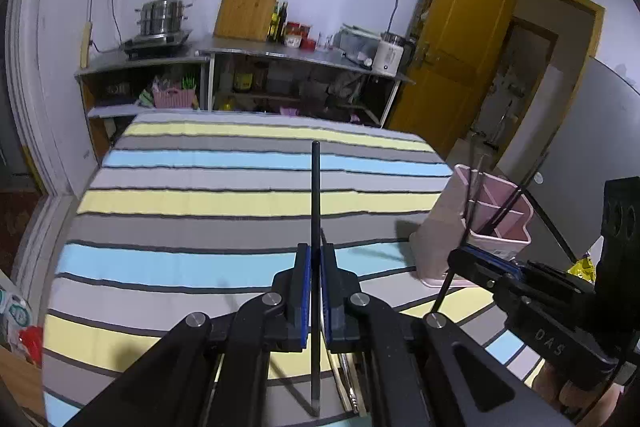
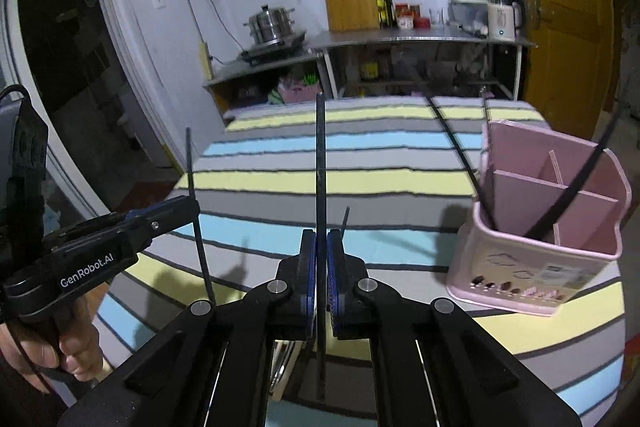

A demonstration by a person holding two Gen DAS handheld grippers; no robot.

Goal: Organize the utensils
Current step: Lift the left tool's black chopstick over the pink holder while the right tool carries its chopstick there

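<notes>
The left tool point(image 1: 316, 259) is clamped shut on a black chopstick point(image 1: 315, 195), which stands nearly upright between its blue pads and runs past them above and below. The right tool point(image 2: 321, 247) is likewise closed tight on a second black chopstick point(image 2: 320, 163), held almost vertical in the same way. From the right wrist view, a hand point(image 2: 60, 351) grips the handle of the left tool at the lower left. Both tools hang above a table covered with a striped cloth point(image 1: 200, 203) in yellow, blue and grey. On the cloth, to the right of both tools, stands a pink utensil holder point(image 2: 536, 251) with inner dividers; dark sticks already lean in its compartments. Beyond the table a steel counter point(image 1: 296, 53) carries a stacked steamer pot point(image 1: 162, 17), a wooden cutting board point(image 1: 248, 5), bottles and a white kettle point(image 1: 390, 55), beside a yellow door point(image 1: 456, 39).
</notes>
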